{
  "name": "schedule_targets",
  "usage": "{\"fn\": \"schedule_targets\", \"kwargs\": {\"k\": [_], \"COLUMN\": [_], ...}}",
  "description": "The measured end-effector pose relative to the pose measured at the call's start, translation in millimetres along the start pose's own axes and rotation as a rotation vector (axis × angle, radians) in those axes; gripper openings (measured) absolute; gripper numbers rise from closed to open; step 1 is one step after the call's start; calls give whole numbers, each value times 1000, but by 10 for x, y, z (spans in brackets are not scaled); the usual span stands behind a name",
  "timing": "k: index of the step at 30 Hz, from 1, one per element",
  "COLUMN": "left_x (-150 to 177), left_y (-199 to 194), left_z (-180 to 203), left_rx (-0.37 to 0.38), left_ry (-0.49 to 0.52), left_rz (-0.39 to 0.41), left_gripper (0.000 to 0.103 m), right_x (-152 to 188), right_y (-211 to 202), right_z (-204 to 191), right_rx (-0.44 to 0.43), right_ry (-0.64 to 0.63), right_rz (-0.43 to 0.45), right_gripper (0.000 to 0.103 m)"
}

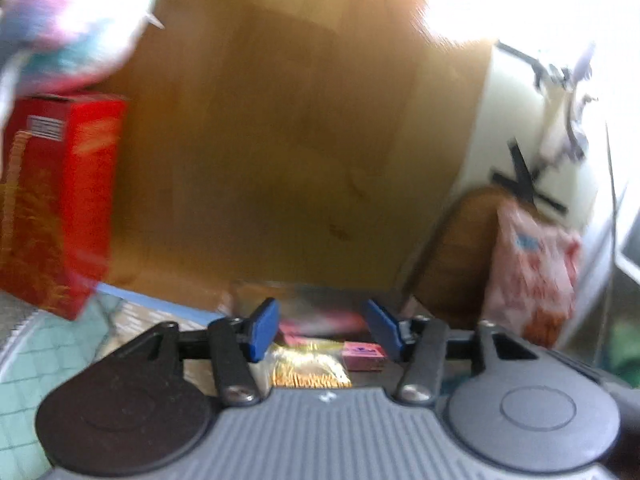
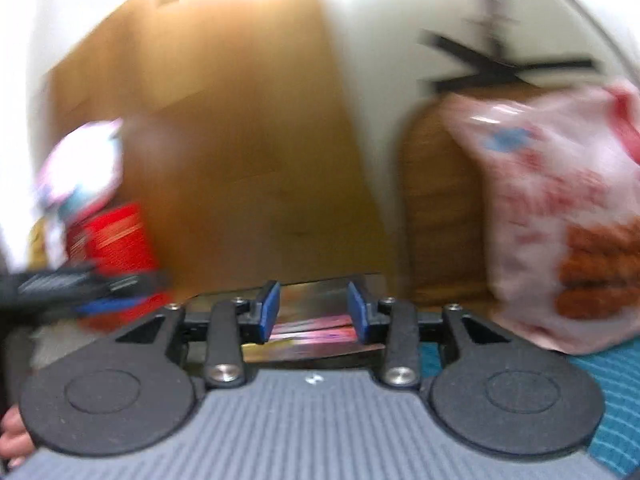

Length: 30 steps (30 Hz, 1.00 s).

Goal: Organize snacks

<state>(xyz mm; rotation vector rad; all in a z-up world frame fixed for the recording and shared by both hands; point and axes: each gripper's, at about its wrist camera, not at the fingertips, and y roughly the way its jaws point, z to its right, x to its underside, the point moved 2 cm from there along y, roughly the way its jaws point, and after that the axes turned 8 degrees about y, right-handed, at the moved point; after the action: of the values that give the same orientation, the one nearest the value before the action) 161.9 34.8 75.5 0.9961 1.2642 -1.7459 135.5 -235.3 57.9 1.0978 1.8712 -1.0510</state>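
Note:
My left gripper (image 1: 324,322) is open, with nothing between its blue pads. Just beyond and below it lie a gold packet (image 1: 310,366) and a small pink box (image 1: 362,356). A red snack box (image 1: 60,200) stands at the left with a pink-and-white bag (image 1: 72,20) on top. A pink snack bag (image 1: 528,264) leans upright at the right. My right gripper (image 2: 314,310) is also open, and a shiny pink packet (image 2: 312,330) lies behind its pads, blurred. The same pink snack bag (image 2: 560,220) stands close on its right and the red box (image 2: 116,248) on its left.
A big brown cardboard box (image 1: 280,140) fills the background. A white surface with black tape strips (image 1: 520,176) and a wooden panel (image 1: 460,248) stand behind the pink bag. The other gripper (image 2: 88,286) shows blurred at the left. A teal cloth (image 2: 600,364) covers the near surface.

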Motion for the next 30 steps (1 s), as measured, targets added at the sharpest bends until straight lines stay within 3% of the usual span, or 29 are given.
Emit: {"fn": "schedule_targets", "kwargs": {"k": [2, 6, 9, 14, 17, 21, 23, 26, 30], "left_x": [17, 134, 253, 283, 256, 309, 399, 557, 751], "left_y": [-7, 120, 174, 243, 98, -258, -356, -392, -331], "left_z": [-93, -162, -133, -157, -231, -170, -90, 64, 120], "left_rx": [-53, -60, -53, -108, -76, -71, -13, 33, -34], "left_ry": [-36, -74, -48, -26, -87, -71, -77, -44, 16], "left_rz": [-11, -110, -154, -160, -153, -83, -90, -136, -203], "left_gripper": [53, 50, 44, 44, 50, 53, 53, 53, 53], "right_x": [2, 117, 144, 212, 253, 393, 511, 649, 901], "right_y": [117, 246, 133, -189, -400, -319, -273, -335, -449], "right_z": [191, 322, 193, 188, 452, 725, 699, 446, 2], "right_rx": [33, -72, -70, -155, -104, 16, 46, -14, -92], "right_ry": [94, 204, 173, 186, 245, 261, 234, 168, 75], "right_rz": [-69, -201, -228, -256, -224, -296, -344, -366, -404], "right_gripper": [42, 47, 48, 52, 53, 48, 38, 38, 40]}}
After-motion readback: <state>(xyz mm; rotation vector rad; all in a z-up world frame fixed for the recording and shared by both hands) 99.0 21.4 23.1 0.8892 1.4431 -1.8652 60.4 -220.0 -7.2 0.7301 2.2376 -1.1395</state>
